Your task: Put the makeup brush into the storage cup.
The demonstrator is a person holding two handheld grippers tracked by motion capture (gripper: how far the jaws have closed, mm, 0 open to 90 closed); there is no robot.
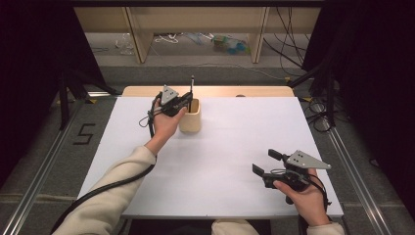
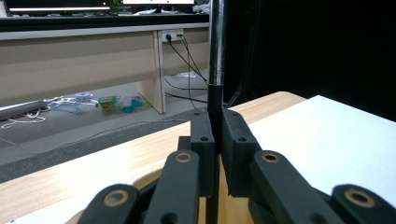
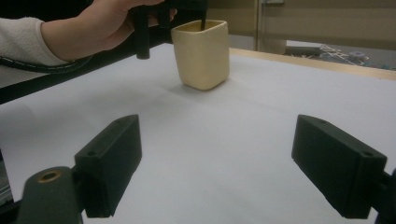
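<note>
Over cup (image 1: 190, 116), left gripper (image 2: 216, 140) (pen-clamped) (image 2: 216, 60)

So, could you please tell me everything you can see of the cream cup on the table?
The cream cup is a squarish holder with rounded corners, matte and plastic-looking, open at the top. It stands upright near the far edge of the white table, just right of the left gripper. A thin dark pen with a shiny metal upper section stands upright in it, pinched between that gripper's closed jaws. Whether the hand touches the cup can't be told.
</note>
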